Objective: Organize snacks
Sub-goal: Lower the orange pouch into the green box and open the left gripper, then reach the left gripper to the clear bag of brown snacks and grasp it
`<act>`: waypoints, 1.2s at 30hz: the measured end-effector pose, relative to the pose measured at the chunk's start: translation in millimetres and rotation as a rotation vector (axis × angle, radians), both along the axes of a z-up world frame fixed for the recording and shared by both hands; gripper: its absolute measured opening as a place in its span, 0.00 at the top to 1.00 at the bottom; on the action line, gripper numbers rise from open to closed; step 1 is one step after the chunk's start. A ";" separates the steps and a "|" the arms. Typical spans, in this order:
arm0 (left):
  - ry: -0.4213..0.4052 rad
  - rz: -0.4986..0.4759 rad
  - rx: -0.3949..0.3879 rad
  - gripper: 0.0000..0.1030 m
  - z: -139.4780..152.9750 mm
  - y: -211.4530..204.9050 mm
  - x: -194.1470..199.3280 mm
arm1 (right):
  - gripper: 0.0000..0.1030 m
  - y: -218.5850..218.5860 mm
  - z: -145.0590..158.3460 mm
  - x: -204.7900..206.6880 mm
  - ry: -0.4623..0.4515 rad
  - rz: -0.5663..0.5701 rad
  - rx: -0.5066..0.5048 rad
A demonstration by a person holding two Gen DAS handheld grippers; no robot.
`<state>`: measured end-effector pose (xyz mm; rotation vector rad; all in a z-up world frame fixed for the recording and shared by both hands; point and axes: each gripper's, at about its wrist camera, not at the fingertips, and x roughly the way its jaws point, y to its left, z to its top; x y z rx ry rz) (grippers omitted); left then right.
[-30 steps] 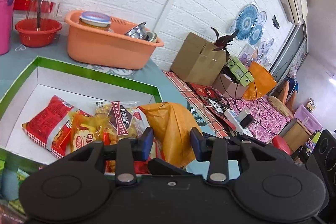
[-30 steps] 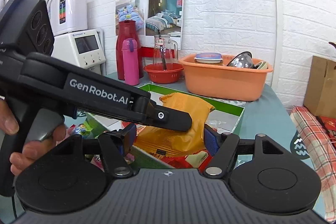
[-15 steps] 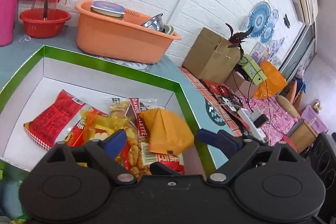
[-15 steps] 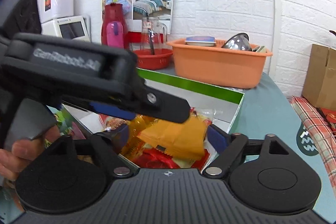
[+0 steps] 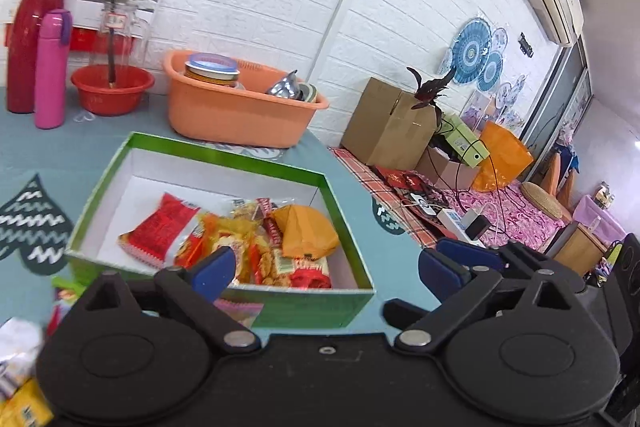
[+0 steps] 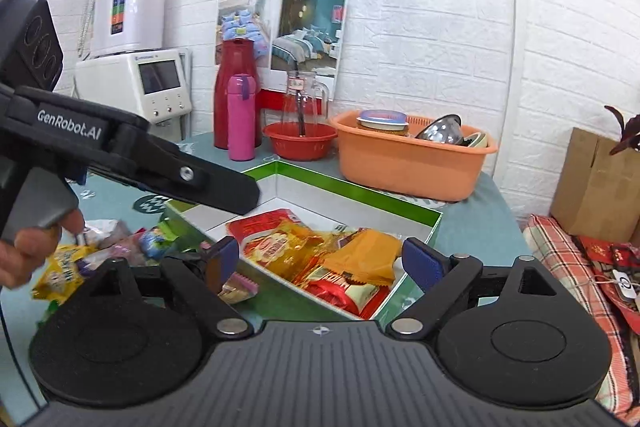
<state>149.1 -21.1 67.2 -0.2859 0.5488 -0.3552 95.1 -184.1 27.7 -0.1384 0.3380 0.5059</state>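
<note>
A green-rimmed white box [image 5: 224, 157] on the teal table holds several snack packets. Among them are an orange packet [image 5: 306, 231] and a red one [image 5: 160, 231]. My left gripper [image 5: 328, 271] hangs just in front of the box's near wall, jaws wide open and empty. In the right wrist view my right gripper [image 6: 320, 261] is also open and empty, above the box's near corner. The orange packet [image 6: 364, 255] lies there on the pile. The left gripper's finger [image 6: 224, 187] crosses above the box's left side, with a hand on the handle. Loose snacks [image 6: 100, 247] lie left of the box.
Behind the box stand an orange basin [image 5: 240, 115] with dishes, a red bowl [image 5: 112, 91], a pink bottle [image 5: 50, 67] and a red flask [image 5: 32, 39]. A white appliance [image 6: 136, 83] is at the back left. A cardboard box [image 5: 388, 123] sits beyond the table's right edge.
The left gripper opened and let go of the orange packet, which now lies in the box. Both grippers have drawn back from the box.
</note>
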 end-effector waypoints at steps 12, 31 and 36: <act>0.066 0.091 -0.018 0.00 -38.2 45.1 -89.6 | 0.00 23.9 -38.3 -38.0 0.155 0.161 0.025; 0.146 -0.014 -0.088 0.00 -66.5 36.3 -94.4 | 0.28 69.4 -85.4 -42.3 0.125 0.294 -0.231; 0.171 -0.109 -0.032 0.00 -78.8 -3.6 -65.7 | 0.28 43.0 -91.1 -58.5 0.158 0.265 -0.215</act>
